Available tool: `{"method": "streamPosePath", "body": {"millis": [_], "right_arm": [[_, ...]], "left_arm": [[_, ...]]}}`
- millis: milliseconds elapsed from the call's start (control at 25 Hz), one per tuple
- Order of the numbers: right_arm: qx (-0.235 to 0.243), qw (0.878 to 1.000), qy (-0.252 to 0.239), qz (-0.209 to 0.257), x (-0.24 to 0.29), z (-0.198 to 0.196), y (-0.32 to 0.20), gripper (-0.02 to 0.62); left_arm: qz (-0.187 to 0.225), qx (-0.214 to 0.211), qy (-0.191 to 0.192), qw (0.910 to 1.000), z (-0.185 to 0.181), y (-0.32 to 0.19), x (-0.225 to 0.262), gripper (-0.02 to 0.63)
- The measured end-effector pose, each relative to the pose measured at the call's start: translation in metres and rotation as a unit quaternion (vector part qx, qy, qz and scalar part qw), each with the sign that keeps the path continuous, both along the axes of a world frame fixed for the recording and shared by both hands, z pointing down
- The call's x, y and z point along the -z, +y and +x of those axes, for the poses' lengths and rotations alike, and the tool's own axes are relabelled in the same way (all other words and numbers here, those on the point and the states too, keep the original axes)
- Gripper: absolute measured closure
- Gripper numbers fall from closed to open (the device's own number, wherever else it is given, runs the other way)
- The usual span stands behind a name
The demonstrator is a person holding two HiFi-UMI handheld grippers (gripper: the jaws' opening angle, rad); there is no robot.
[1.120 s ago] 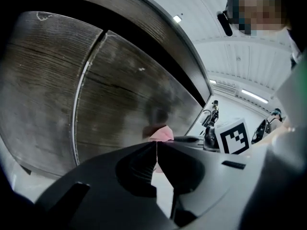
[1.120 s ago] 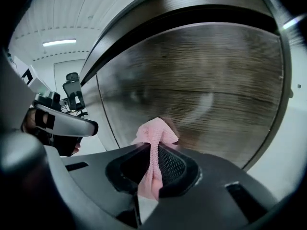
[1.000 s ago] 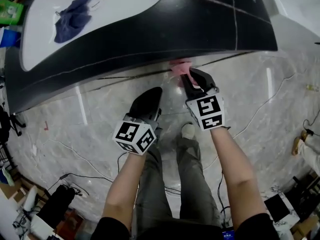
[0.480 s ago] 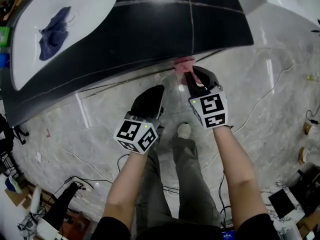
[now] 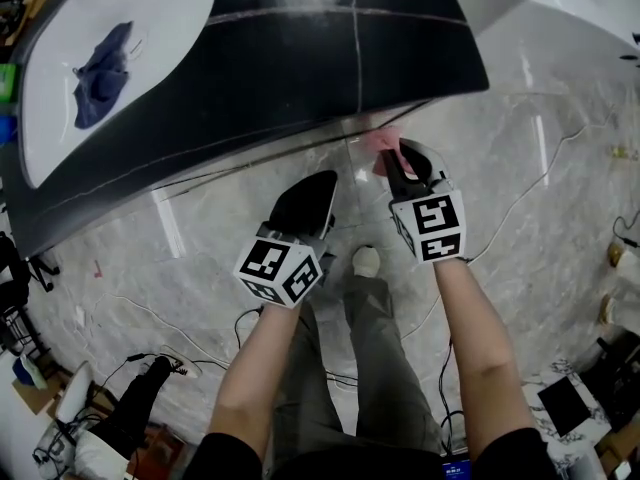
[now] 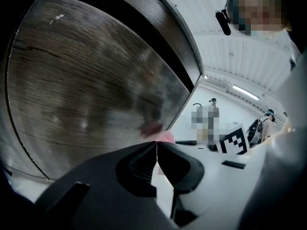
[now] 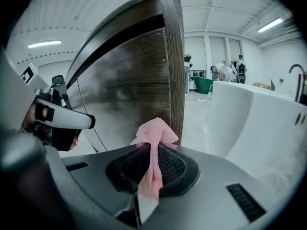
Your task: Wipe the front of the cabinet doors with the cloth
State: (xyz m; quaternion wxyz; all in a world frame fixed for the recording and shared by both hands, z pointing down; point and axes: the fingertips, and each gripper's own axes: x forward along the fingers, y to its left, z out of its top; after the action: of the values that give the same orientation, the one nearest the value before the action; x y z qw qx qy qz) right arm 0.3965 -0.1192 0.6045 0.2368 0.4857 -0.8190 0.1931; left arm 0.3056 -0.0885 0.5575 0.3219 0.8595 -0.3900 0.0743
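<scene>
The dark wood-grain cabinet door point(image 5: 300, 68) stands before me under a white counter point(image 5: 180, 8). My right gripper point(image 5: 393, 158) is shut on a pink cloth point(image 5: 379, 142), which sits low against the door, near its right end. In the right gripper view the pink cloth point(image 7: 154, 137) bunches out above the closed jaws of my right gripper point(image 7: 152, 148), right at the door's point(image 7: 134, 95) vertical right edge. My left gripper point(image 5: 320, 182) is shut with nothing in it and hangs left of the cloth, just short of the door point(image 6: 96, 90). Its closed tips point(image 6: 156, 145) point at the door's lower part.
A dark blue cloth point(image 5: 103, 60) lies on the white counter at the far left. The floor is glossy grey marble point(image 5: 520, 218) with cables point(image 5: 150, 313) across it. My legs and a shoe point(image 5: 368, 260) are below the grippers. A white unit point(image 7: 259, 123) stands to the right of the cabinet.
My right gripper has carried the pink cloth to the right along the lower part of the door, toward its right edge. The left gripper has followed slightly right, still shut.
</scene>
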Motion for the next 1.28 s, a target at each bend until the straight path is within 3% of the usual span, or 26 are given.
{"method": "streamPosePath", "body": {"millis": [560, 1280], "right_arm": [[-0.026, 0.999, -0.022, -0.012, 0.020, -0.034, 0.035, 0.540], [0.002, 0.998, -0.057, 0.003, 0.083, -0.151, 0.053, 0.541]], "left_arm": [[0.005, 0.005, -0.005, 1.0000, -0.049, 0.018, 0.018, 0.597], [0.001, 0.045, -0.020, 0.9988, -0.162, 0.067, 0.056, 0.597]]}}
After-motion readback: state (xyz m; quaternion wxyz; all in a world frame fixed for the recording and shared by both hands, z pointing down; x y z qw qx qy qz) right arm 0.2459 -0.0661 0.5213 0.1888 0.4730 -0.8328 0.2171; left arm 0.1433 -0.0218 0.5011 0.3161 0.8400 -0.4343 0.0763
